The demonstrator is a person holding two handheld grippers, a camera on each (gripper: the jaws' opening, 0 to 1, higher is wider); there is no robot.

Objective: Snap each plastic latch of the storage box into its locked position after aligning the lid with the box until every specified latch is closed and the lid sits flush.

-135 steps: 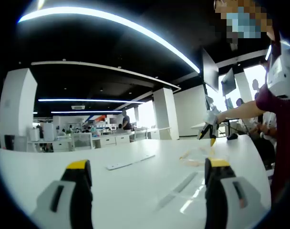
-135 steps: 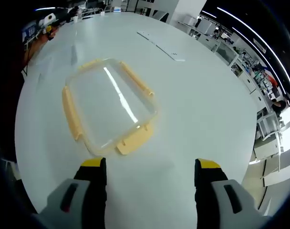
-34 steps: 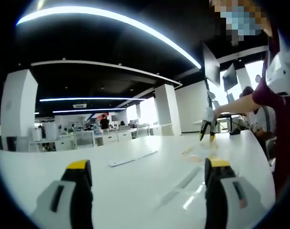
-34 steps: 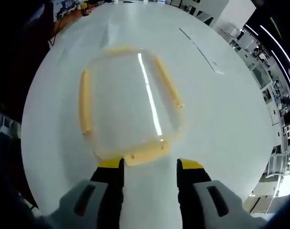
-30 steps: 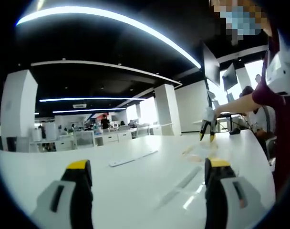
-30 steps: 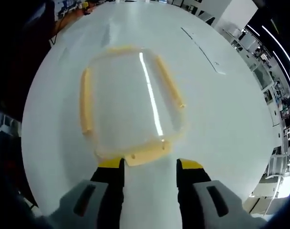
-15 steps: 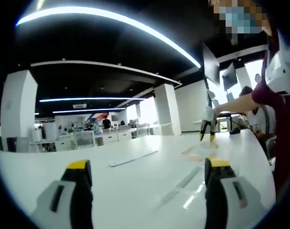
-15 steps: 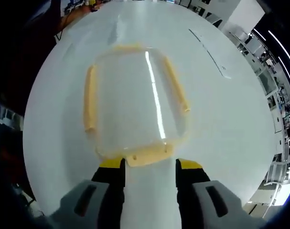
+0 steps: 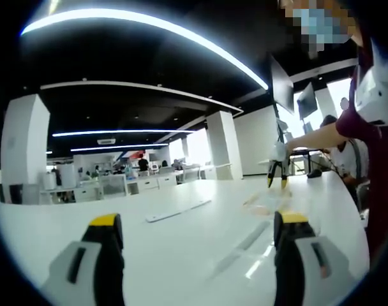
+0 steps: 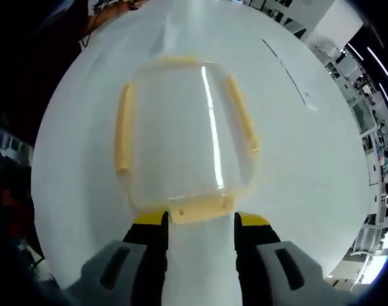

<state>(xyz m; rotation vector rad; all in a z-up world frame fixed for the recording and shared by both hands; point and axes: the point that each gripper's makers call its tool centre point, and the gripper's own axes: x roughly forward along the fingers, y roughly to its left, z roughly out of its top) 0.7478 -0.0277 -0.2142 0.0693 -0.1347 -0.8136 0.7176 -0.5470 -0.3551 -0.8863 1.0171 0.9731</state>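
Lying flat on the white table (image 10: 309,166), the clear storage box (image 10: 184,134) sits with its transparent lid on and four yellow latches around its rim. In the right gripper view, the right gripper (image 10: 200,223) points down at the near short end of the box; its two yellow-tipped jaws stand moderately parted, one at each side of the near end latch (image 10: 200,207), their tips just beside the ends of that latch. They grip nothing, and whether the tips touch the latch cannot be told. The left side latch (image 10: 123,137) and the right side latch (image 10: 243,121) run along the long sides, and the far end latch (image 10: 178,61) lies at the opposite short end. Whether any of them is snapped down cannot be told. A bright streak of ceiling light crosses the lid lengthwise. A flat white strip (image 10: 290,73) lies on the table well apart from the box, toward the far right. Bare tabletop surrounds the box on every side, and the table's curved edge runs nearest on the left.

In the left gripper view, the left gripper (image 9: 197,233) is held level above the table (image 9: 181,255), its jaws wide apart and holding nothing. The same white strip (image 9: 178,211) lies ahead of it. Farther right, the right gripper (image 9: 277,182) hangs over the faintly visible box (image 9: 264,205), held by the person's outstretched arm (image 9: 315,137). Office columns and desks stand beyond the table.
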